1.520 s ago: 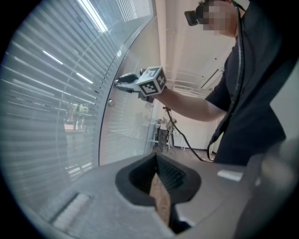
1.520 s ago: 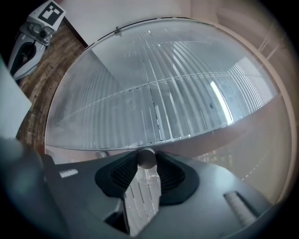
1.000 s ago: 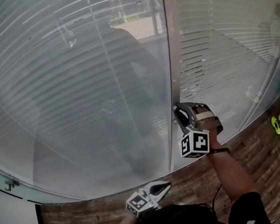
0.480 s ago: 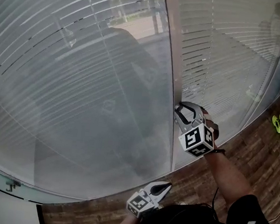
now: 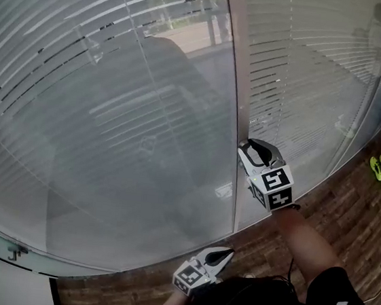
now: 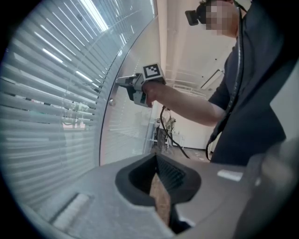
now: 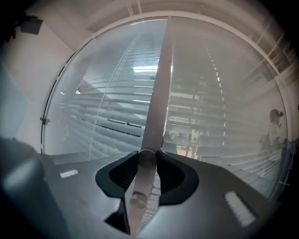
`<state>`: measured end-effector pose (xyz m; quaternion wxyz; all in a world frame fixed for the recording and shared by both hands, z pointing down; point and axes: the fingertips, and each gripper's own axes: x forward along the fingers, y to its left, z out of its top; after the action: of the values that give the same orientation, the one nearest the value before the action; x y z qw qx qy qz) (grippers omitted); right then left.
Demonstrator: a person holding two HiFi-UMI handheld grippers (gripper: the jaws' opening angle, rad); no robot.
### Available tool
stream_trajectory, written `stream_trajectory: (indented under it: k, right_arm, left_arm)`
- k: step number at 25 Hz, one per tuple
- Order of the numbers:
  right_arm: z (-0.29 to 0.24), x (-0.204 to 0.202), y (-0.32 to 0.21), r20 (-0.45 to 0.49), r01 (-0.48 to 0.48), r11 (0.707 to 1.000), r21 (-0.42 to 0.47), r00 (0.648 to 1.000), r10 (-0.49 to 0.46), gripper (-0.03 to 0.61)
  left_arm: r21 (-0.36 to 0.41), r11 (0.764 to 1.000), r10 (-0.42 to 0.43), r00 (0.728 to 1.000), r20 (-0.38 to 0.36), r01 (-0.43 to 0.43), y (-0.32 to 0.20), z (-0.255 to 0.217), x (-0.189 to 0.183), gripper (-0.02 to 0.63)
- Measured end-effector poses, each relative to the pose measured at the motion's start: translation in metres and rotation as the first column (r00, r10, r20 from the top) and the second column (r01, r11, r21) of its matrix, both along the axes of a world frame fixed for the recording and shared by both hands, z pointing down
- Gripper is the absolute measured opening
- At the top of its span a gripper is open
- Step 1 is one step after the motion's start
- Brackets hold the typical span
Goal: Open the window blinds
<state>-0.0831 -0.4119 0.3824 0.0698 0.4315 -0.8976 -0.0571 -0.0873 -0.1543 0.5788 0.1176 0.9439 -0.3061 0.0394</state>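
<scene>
The window blinds hang behind 2 glass panes, 1 on each side of a pale vertical frame post. Left of the post the slats are partly tilted, with thin gaps near the top that show daylight and greenery. Right of the post the slats stand further apart, and the outdoors shows between them in stripes.

The right gripper is level, with its tips touching the lower part of the post. In the right gripper view its jaws are clenched on a small round knob that sits on the post, with 1 pad on each side of it. Its marker cube is just behind the jaws, away from the post, and the person's forearm runs back from the cube.

The left gripper is held low, well below the knob and close to the person's body. It sits near the foot of the post, above the wooden floor. In the left gripper view its jaws meet at the tips and nothing is between them. That view also shows the right gripper reaching to the post from the side.
</scene>
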Motion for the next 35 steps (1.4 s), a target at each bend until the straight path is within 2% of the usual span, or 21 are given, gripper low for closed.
stream_trajectory:
  k: [7,13,21,31,35]
  right_arm:
    - [-0.002,0.001,0.000,0.178,0.022,0.994,-0.106,0.984,-0.003,0.129]
    - [-0.002,0.001,-0.001,0.225,0.022,0.992,-0.128,0.974,0.007,0.127]
    - [-0.005,0.000,-0.002,0.228,0.028,0.992,-0.125,0.974,0.001,0.127]
    - [-0.006,0.001,0.000,0.164,0.042,0.997,-0.072,0.986,-0.030,0.135]
    - [-0.004,-0.002,0.005,0.091,0.077,0.997,-0.015,0.993,-0.076,0.237]
  left_arm:
    - [0.000,1.000,0.004,1.000,0.006,-0.004,0.001,0.002,0.000,0.003]
    - [-0.004,1.000,0.003,1.000,0.005,-0.003,0.000,0.003,0.000,0.004]
    - [-0.008,1.000,0.008,1.000,0.008,-0.008,0.000,0.002,0.003,0.005]
    - [-0.024,1.000,0.016,1.000,0.020,-0.015,0.001,0.005,0.009,0.004]
    - [-0.025,1.000,0.018,1.000,0.019,-0.017,0.001,0.007,0.011,0.005]
